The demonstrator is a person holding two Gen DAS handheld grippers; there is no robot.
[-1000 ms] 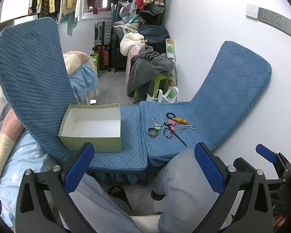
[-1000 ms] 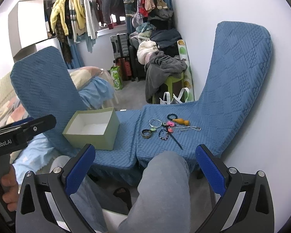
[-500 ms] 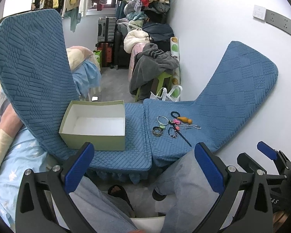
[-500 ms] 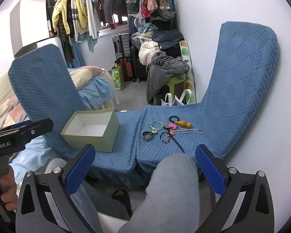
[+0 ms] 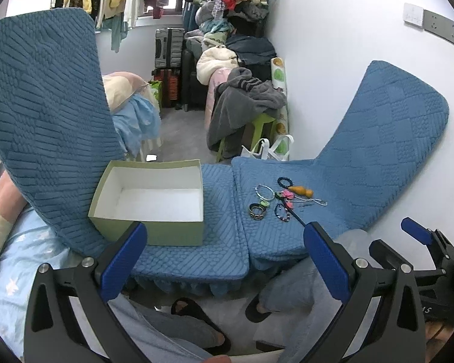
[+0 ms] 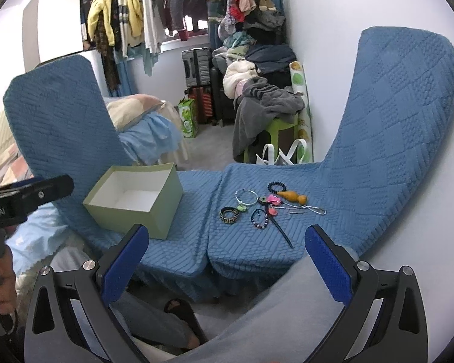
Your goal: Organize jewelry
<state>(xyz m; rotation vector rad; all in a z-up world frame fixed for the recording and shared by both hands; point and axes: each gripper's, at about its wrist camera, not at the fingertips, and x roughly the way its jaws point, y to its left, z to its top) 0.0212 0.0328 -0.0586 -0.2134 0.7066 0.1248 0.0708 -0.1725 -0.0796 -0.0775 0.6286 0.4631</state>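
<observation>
Left wrist view, read from left to right: my left hand-held gripper (image 5: 225, 255) has its jaws wide apart and carries nothing. Compared with a second ago, the whole scene sits larger and lower in the frame, so I judge that I have been bringing this tool forward toward the blue padded seats (image 5: 224, 242). Nothing on them has shifted in that time.

At left stands the green box (image 5: 149, 198), open-topped, white inside and empty. To its right, on the neighbouring seat, the jewelry lies in one loose cluster: a dark patterned bangle (image 5: 258, 210) nearest the box, a thin hoop bracelet (image 5: 264, 192) behind it, a beaded bracelet (image 5: 282, 213), a small black bead loop (image 5: 284, 181), a pink flower piece (image 5: 287, 195), an orange wooden pendant (image 5: 301, 191) on a silver chain, and a long dark hairpin (image 5: 298, 219).

Right wrist view confirms the same layout. My right hand-held gripper (image 6: 227, 255) is likewise spread apart and empty, hanging above my knee (image 6: 287, 302); it too has closed in on the seats.

Assessment: sorting has not begun; no piece is in the box. Both tools are on approach only. The bangle is the closest and bulkiest piece, and I judge it the easiest first pick.
</observation>
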